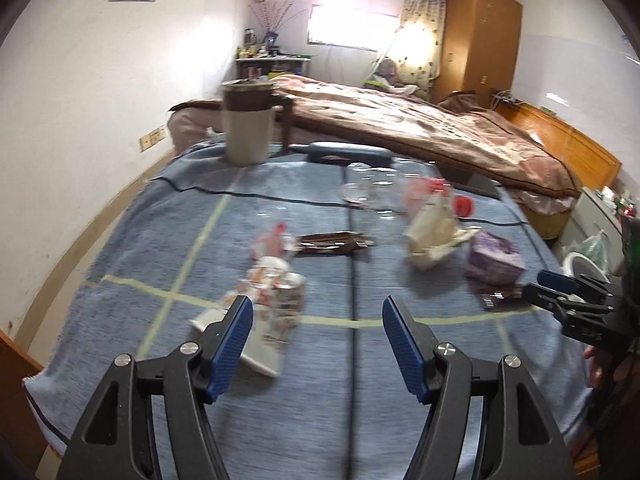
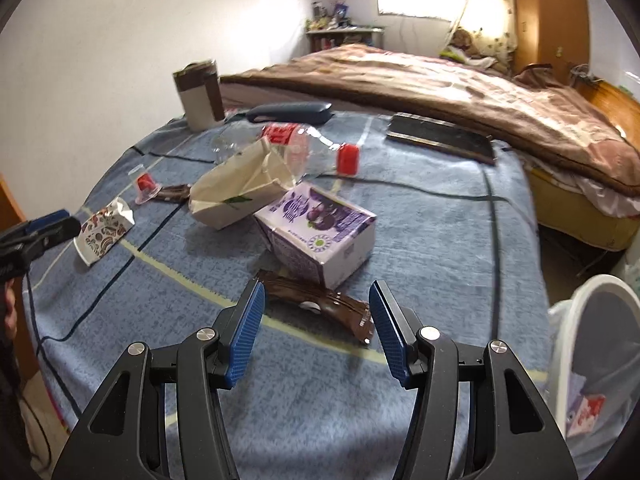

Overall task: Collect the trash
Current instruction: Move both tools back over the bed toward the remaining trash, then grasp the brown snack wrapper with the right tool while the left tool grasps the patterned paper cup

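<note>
Right gripper (image 2: 316,320) spread wide, brown wrapper (image 2: 320,304) lying between its fingertips (purple carton (image 2: 320,232) just beyond); left gripper (image 1: 318,334) likewise wide, empty.

On the blue-covered table (image 2: 440,240) lie two brown wrappers, one near (image 2: 320,304) and one far left (image 2: 174,192); two cartons, one purple (image 2: 320,232) and one cream, crushed (image 2: 236,192); one clear bottle (image 2: 296,144) with a red cap; one small clear cup (image 2: 144,184); one patterned packet (image 2: 104,236); one mug (image 2: 200,94); one dark case (image 2: 292,112). One white bin (image 2: 592,344) stands to the right.
</note>
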